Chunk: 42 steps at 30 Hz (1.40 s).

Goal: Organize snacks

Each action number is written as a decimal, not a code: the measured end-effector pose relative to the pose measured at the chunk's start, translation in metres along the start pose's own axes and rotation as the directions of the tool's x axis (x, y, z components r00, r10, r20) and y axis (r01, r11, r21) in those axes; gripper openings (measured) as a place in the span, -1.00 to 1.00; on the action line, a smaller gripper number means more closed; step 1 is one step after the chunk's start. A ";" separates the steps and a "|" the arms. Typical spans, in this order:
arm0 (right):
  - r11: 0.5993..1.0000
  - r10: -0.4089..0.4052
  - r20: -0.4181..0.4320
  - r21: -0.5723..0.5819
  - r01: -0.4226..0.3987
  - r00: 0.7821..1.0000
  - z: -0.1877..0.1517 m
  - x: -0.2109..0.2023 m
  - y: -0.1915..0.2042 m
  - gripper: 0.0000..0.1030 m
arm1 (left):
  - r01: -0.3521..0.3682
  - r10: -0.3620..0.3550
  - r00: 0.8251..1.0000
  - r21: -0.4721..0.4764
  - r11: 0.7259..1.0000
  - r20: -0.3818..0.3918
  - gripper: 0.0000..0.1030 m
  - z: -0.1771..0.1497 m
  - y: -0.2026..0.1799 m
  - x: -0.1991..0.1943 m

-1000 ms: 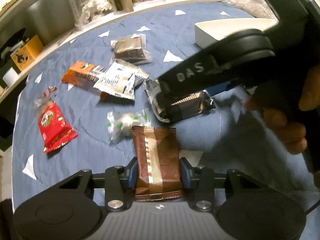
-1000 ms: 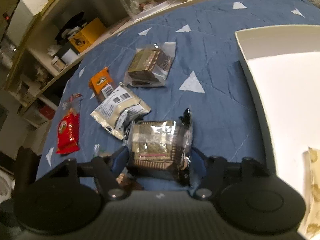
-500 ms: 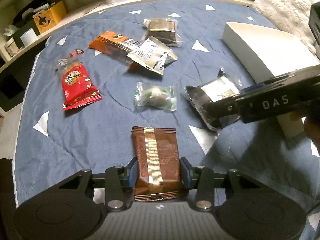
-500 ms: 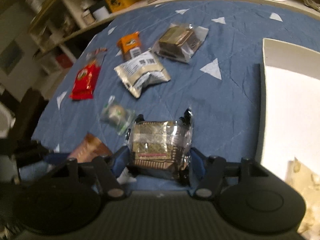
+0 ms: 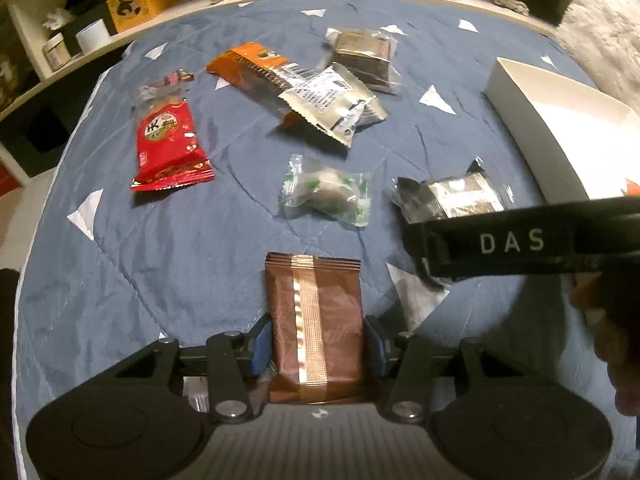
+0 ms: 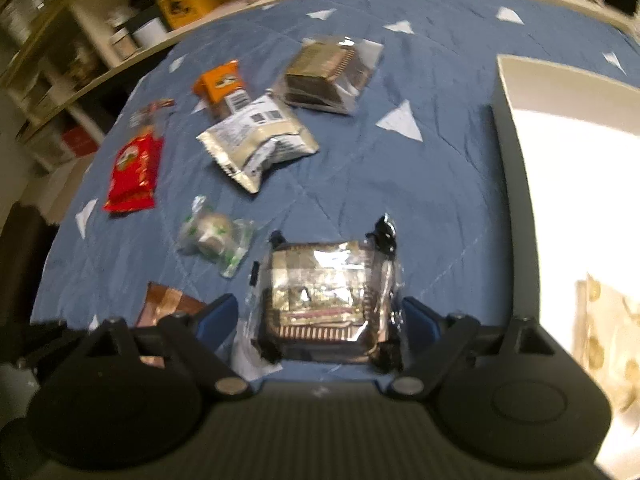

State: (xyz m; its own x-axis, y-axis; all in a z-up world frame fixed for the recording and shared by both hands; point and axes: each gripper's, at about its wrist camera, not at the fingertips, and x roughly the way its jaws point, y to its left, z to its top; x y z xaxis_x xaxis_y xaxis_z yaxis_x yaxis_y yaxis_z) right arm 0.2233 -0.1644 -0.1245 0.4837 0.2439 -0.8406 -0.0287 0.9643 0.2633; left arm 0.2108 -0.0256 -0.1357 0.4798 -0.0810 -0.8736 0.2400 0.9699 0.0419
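Observation:
My left gripper point(image 5: 316, 346) is shut on a brown snack packet with a gold stripe point(image 5: 314, 320), held just above the blue cloth. My right gripper point(image 6: 320, 318) is shut on a clear-wrapped dark biscuit pack point(image 6: 326, 292); it shows in the left wrist view point(image 5: 452, 196) under the right gripper's body point(image 5: 516, 240). On the cloth lie a red packet point(image 5: 168, 144), a green-and-clear candy point(image 5: 326, 194), a silver pouch point(image 5: 332, 100), an orange packet point(image 5: 248, 64) and a clear-wrapped dark pack point(image 5: 364, 56). A white box point(image 6: 576, 152) stands at the right.
The blue quilted cloth point(image 5: 180, 240) covers the table. Shelves with a yellow box point(image 5: 140, 4) and jars run along the far edge. The white box holds a pale patterned packet point(image 6: 608, 340). A hand point(image 5: 612, 344) grips the right gripper.
Both grippers have pulled back and up with their packets held. The right gripper has shifted right, toward the white box. The loose snacks have not moved.

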 end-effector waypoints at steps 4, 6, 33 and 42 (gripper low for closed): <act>1.000 0.008 0.000 0.003 -0.008 1.000 -0.001 0.000 -0.007 0.58 | -0.005 0.005 1.000 -0.019 1.000 0.005 -0.09 0.000 -0.002 -0.001; 1.000 0.009 0.009 -0.007 -0.009 1.000 -0.001 -0.002 -0.009 0.47 | 0.002 -0.002 1.000 -0.030 1.000 0.008 -0.14 0.000 -0.001 -0.003; 0.995 0.073 0.112 -0.070 -0.065 0.991 -0.014 -0.064 -0.019 0.33 | 0.083 -0.044 0.979 -0.197 0.977 0.198 -0.17 0.004 0.023 -0.068; 0.997 0.048 0.168 -0.067 -0.037 0.985 -0.021 -0.102 -0.035 0.32 | 0.129 -0.079 0.963 -0.183 0.975 0.259 -0.17 0.006 0.010 -0.091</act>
State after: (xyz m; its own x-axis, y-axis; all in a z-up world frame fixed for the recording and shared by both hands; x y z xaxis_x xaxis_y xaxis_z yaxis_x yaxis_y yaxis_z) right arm 0.1563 -0.2210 -0.0579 0.6221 0.2692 -0.7352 -0.1054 0.9593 0.2621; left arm 0.1744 -0.0103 -0.0528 0.6612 -0.2140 -0.7191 0.1412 0.9768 -0.1608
